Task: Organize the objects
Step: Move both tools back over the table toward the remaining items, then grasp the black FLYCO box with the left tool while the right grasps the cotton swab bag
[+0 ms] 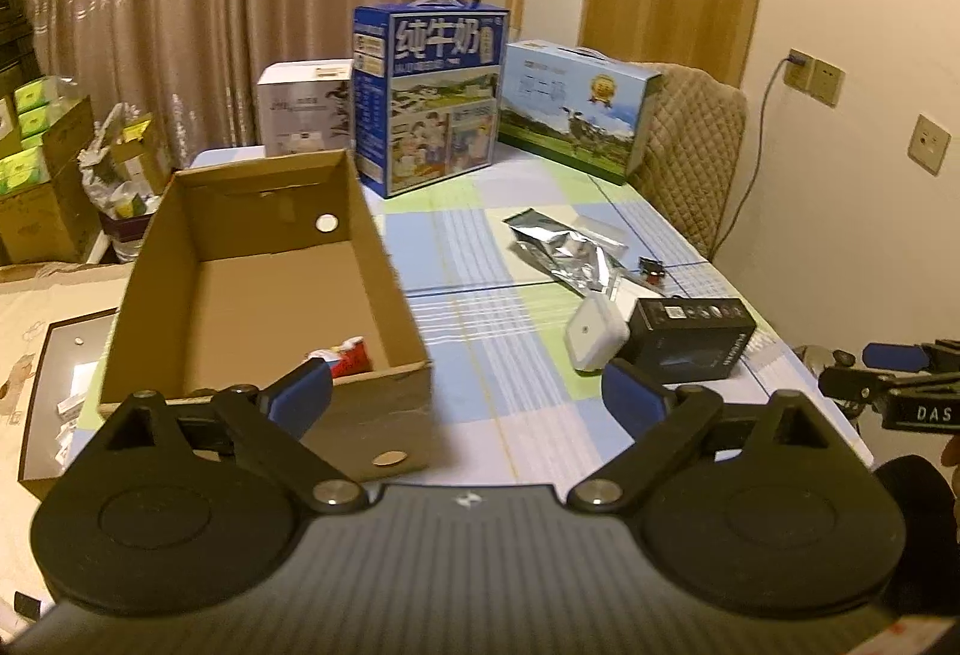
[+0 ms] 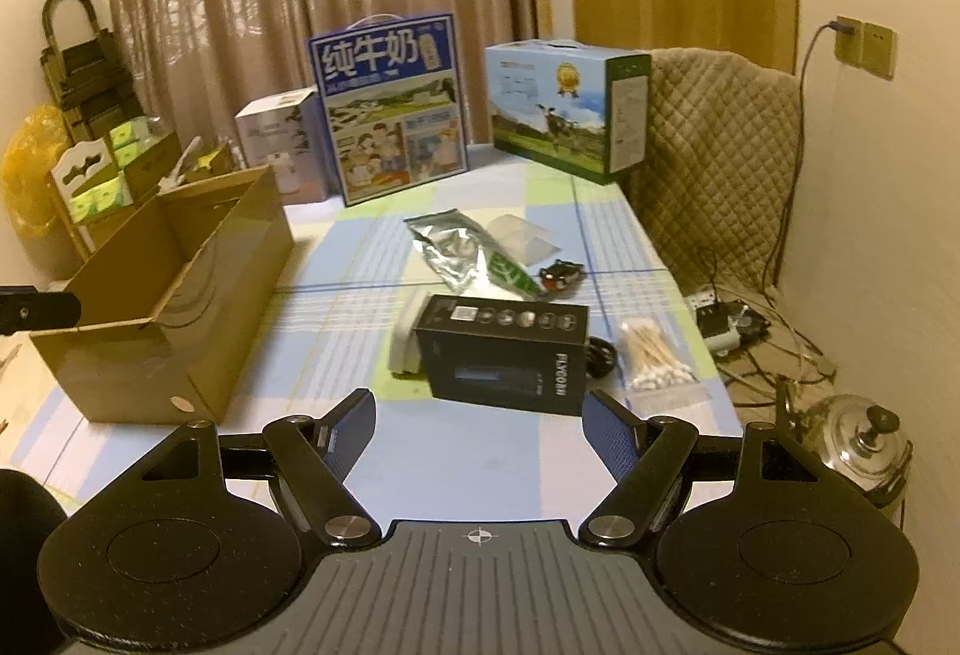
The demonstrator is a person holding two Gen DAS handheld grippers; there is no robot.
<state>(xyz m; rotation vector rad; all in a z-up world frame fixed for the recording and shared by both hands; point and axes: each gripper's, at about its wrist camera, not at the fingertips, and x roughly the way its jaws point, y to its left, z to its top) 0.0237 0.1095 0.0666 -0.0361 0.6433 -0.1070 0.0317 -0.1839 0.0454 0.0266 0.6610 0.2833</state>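
Note:
An open cardboard box (image 1: pixel 384 295) stands on the left of the checked tablecloth (image 1: pixel 498 349), with a red packet (image 1: pixel 348 355) in its near corner. My left gripper (image 1: pixel 465 385) hovers open over the box's near right corner, nothing between its fingers. To the right lie a white square case (image 1: pixel 594 334), a black carton (image 1: pixel 690 331), a silver foil bag (image 1: pixel 564 247) and a small red-and-black item (image 1: pixel 651 271). My right gripper (image 2: pixel 480 409) is open and empty just short of the black carton (image 2: pixel 504 349). A bag of cotton swabs (image 2: pixel 654 355) lies beside the carton.
Two blue milk cartons (image 2: pixel 390 114) (image 2: pixel 564 108) and a white box (image 2: pixel 282 132) line the table's far edge. A quilted chair (image 2: pixel 720 144) stands at the right. On the floor to the right are a power strip (image 2: pixel 720 325) and a kettle (image 2: pixel 858 445).

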